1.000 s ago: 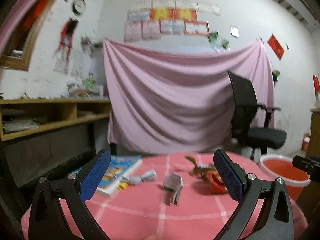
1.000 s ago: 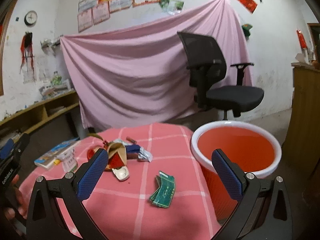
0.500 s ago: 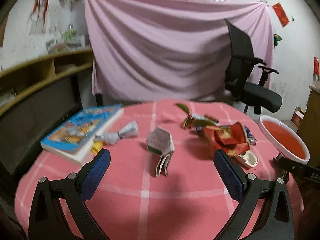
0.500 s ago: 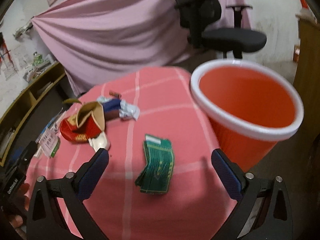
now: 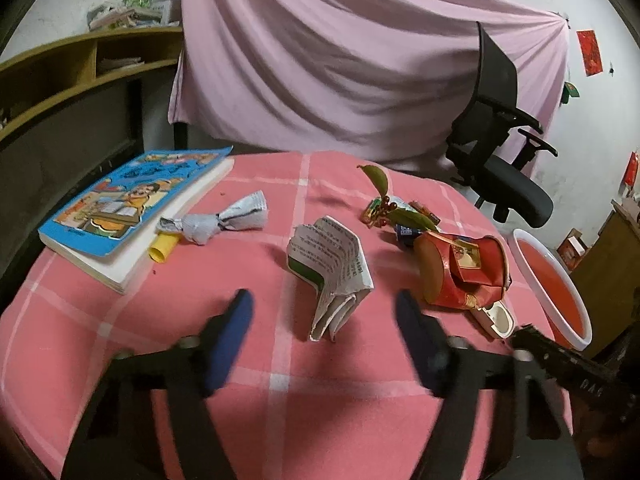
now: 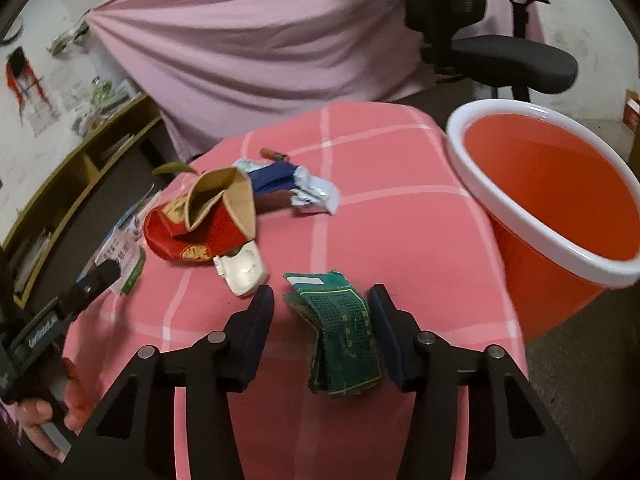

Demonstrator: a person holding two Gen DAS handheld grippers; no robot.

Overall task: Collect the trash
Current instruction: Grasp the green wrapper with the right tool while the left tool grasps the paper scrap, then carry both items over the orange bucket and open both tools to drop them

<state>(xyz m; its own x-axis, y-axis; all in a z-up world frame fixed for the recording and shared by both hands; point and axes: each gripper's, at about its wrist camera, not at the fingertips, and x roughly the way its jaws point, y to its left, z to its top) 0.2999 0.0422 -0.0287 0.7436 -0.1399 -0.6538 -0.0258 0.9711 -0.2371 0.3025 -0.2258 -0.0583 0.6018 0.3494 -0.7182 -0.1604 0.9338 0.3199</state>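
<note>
Trash lies on a round table with a pink checked cloth (image 5: 280, 420). My left gripper (image 5: 325, 312) is open, its jaws either side of a folded white printed paper (image 5: 332, 272). My right gripper (image 6: 322, 306) is open, its jaws straddling a folded green paper (image 6: 342, 336) without touching it. A crushed red carton (image 5: 464, 272) (image 6: 200, 220), a white plastic piece (image 6: 244, 268), a twisted newspaper scrap (image 5: 216, 222), a yellow tube (image 5: 162, 248), blue and silver wrappers (image 6: 296, 184) and a leafy sprig (image 5: 384, 200) also lie there. An orange bin with a white rim (image 6: 560, 184) (image 5: 560, 288) stands at the table's right.
A blue picture book (image 5: 132, 204) lies at the table's left edge. A black office chair (image 5: 500, 152) stands behind the table, before a pink hanging sheet (image 5: 340, 60). Wooden shelves (image 5: 80, 76) run along the left wall.
Both grippers have tilted down and moved in over the table. Both have narrowed their jaws: the left around the white paper, the right around the green paper.
</note>
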